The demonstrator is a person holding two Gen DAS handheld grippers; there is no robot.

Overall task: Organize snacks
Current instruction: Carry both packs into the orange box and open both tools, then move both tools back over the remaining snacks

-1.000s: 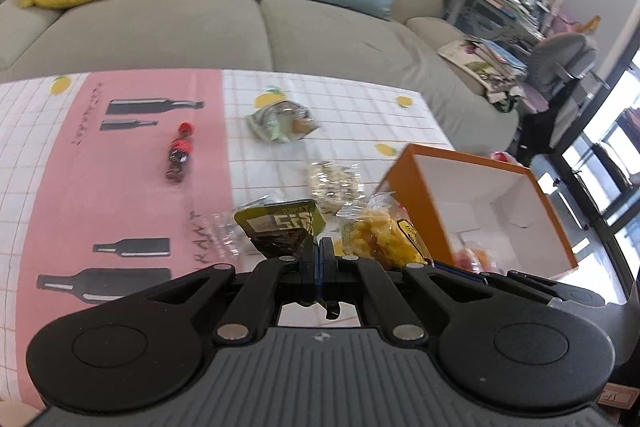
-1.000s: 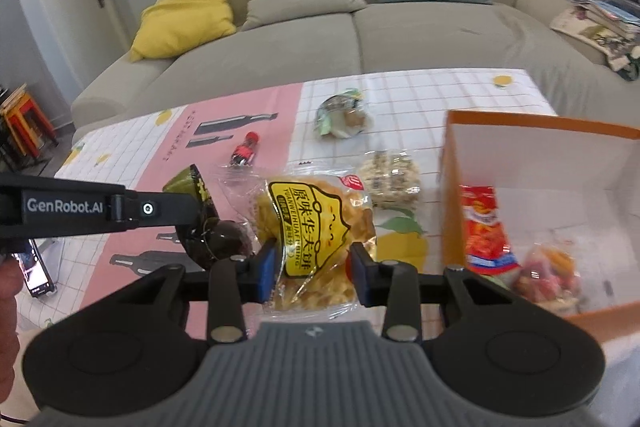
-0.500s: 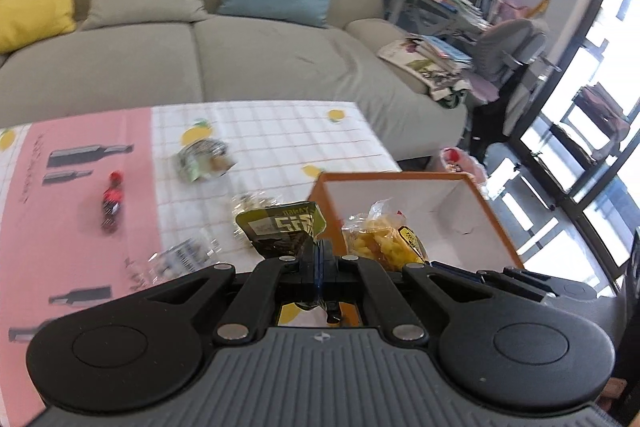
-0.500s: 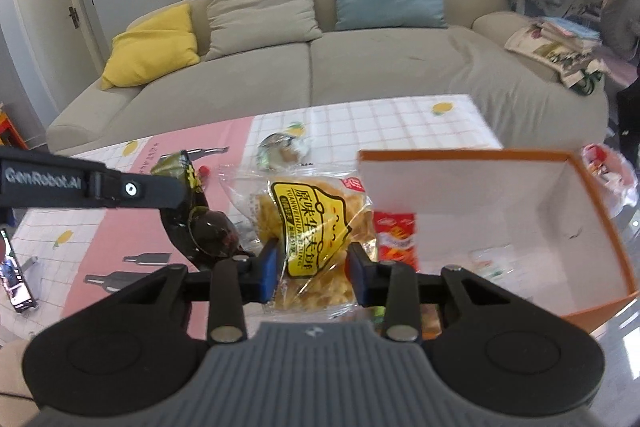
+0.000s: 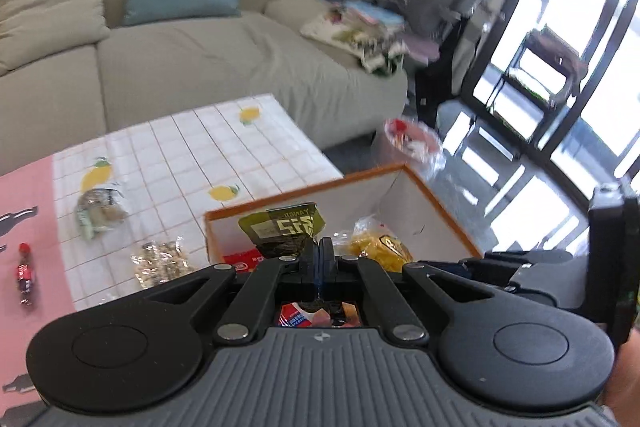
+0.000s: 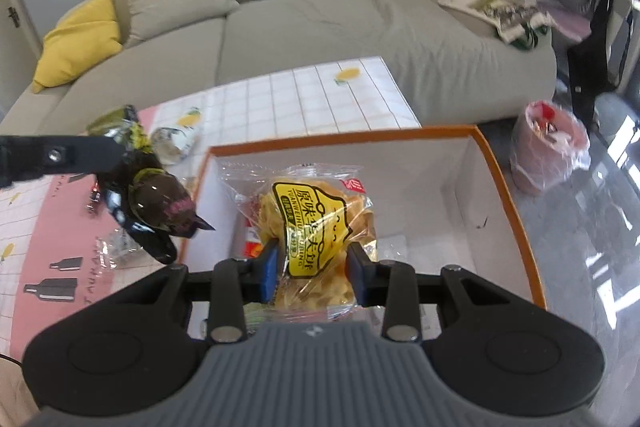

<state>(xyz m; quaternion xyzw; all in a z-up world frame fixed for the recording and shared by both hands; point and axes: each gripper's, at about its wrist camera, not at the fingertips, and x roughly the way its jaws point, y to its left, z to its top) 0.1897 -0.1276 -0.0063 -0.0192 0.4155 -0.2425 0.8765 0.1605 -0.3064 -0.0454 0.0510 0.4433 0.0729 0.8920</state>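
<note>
Two snack packs are held over the orange-rimmed box point(image 6: 508, 195), one per gripper. Left gripper point(image 5: 320, 255): jaws pressed fully together, w/ the dark green-and-black pack point(image 5: 282, 229) pinched at its edge; in the right wrist view that pack point(image 6: 152, 195) is seen hanging from the fingers, above the box's left wall. Right gripper point(image 6: 314, 269): blue pads clamped on both sides of the clear bag of yellow snacks point(image 6: 316, 227), which is held above the box's white interior. A red pack point(image 5: 248, 261) is seen lying inside the box, near its left wall. Three items are left on the tablecloth point(image 5: 192, 143): a greenish wrapped pack point(image 5: 98, 213), a clear bag of pale pieces point(image 5: 160, 261), and a small red-capped bottle point(image 5: 24, 277) on the pink strip. Box sits at the table's right end, w/ a sofa point(image 6: 320, 27) behind.
</note>
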